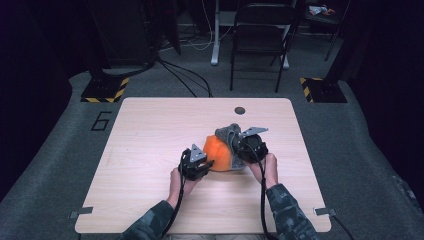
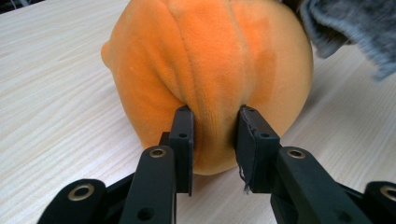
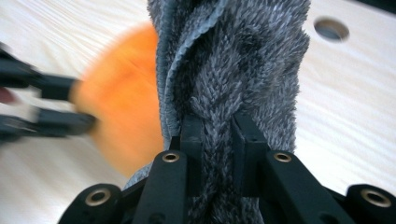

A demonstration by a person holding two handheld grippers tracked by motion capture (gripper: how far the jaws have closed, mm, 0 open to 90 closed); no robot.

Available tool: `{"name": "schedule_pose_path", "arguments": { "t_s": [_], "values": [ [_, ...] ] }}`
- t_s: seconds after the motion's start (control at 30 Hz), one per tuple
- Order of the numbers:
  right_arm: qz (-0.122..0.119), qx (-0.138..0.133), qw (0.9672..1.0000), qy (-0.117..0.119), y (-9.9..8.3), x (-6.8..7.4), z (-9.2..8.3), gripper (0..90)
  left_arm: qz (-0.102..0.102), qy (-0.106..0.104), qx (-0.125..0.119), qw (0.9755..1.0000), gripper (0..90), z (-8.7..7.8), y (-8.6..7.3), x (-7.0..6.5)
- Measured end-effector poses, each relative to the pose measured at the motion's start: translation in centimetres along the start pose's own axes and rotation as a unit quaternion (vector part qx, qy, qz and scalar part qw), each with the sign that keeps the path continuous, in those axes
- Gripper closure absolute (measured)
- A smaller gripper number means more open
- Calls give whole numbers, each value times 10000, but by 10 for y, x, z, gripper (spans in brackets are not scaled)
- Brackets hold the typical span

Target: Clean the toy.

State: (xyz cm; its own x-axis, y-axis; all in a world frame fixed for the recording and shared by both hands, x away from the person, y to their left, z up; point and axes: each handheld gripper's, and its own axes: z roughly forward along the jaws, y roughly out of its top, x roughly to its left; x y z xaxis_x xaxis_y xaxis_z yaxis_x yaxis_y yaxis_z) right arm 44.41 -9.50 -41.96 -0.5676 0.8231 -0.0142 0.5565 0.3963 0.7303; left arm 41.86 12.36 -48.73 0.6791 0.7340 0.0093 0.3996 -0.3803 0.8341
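Work in hand: handling an orange plush ball (image 1: pixel 218 152) together with a grey fleece cloth (image 1: pixel 228 132) on the light wooden bench (image 1: pixel 150 145). Both items are gripped, one by each tool. What the intended end state is cannot be determined: possibly the cloth is being drawn off the ball, possibly laid over it. As judged from the present layout, the cloth lies against the ball's far right side and leaves most of the orange surface bare, so the job is under way and not finished.

Left tool (image 2: pixel 214 140): jaws closed on a raised fold of the ball's orange pile, pinched between the two pads. No earlier state is recorded here. In the high view this tool (image 1: pixel 207 164) sits at the ball's 8 o'clock.

Right tool (image 3: pixel 218 140): jaws clamped tight on a bunched, twisted ridge of the grey cloth, which rises straight up from between the pads. In the high view this tool (image 1: pixel 239 149) sits at the ball's 3 o'clock, touching or just beside it; which, cannot be told.

Position of items: the ball rests on the bench slightly right of centre, between the two tools. The cloth adjoins it at 1 o'clock. A round cable hole (image 1: pixel 240 110) lies in the bench at 12 o'clock, well apart from both.

Remaining: separating or settling the cloth, then releasing both grips.
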Motion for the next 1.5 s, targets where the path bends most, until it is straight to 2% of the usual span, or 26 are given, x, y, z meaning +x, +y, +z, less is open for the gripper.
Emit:
{"name": "schedule_pose_path", "arguments": {
  "t_s": [0.13, 0.23, 0.3, 0.5, 0.53, 0.57, 0.9, 1.07, 1.23, 1.33, 1.43, 1.5],
  "values": [
    [-290, -185, 9993, 137, 8, 22, -7, 765, 29, -98, 38, 9999, 712, -1, 2, -4],
    [-571, -72, 9983, 98, 9, 36, -1, 764, 32, -89, 31, 10000, 722, 0, 1, -5],
    [-692, -12, 9976, 9, 6, 35, 7, 764, 17, -94, 26, 10000, 729, 0, 1, -4],
    [-556, 131, 9983, -70, 1, 26, 9, 765, -29, -130, 43, 9999, 736, 1, 0, -3],
    [-603, 110, 9981, -88, 0, 23, 10, 765, -42, -125, 27, 9999, 736, 2, 0, -2],
    [-502, 142, 9986, -125, -1, 20, 10, 765, -40, -126, 27, 9999, 736, 1, 0, -2],
    [-188, 345, 9989, -252, -11, -4, 15, 764, -78, -137, -1, 9999, 736, 2, -1, 0],
    [83, 473, 9985, -256, -18, -17, 20, 765, -77, -132, -14, 9999, 736, 2, -1, 0],
    [233, 707, 9965, -377, -28, -31, 28, 765, -109, -132, 8, 9999, 737, 2, -2, 1],
    [408, 914, 9944, -332, -38, -39, 39, 765, -168, -146, -4, 9998, 736, 2, -2, 3],
    [458, 1065, 9927, -346, -45, -44, 48, 765, -164, -148, -8, 9998, 736, 2, -3, 4],
    [500, 1068, 9924, -349, -45, -47, 47, 766, -213, -156, -37, 9996, 735, 2, -3, 4]
  ]
}}
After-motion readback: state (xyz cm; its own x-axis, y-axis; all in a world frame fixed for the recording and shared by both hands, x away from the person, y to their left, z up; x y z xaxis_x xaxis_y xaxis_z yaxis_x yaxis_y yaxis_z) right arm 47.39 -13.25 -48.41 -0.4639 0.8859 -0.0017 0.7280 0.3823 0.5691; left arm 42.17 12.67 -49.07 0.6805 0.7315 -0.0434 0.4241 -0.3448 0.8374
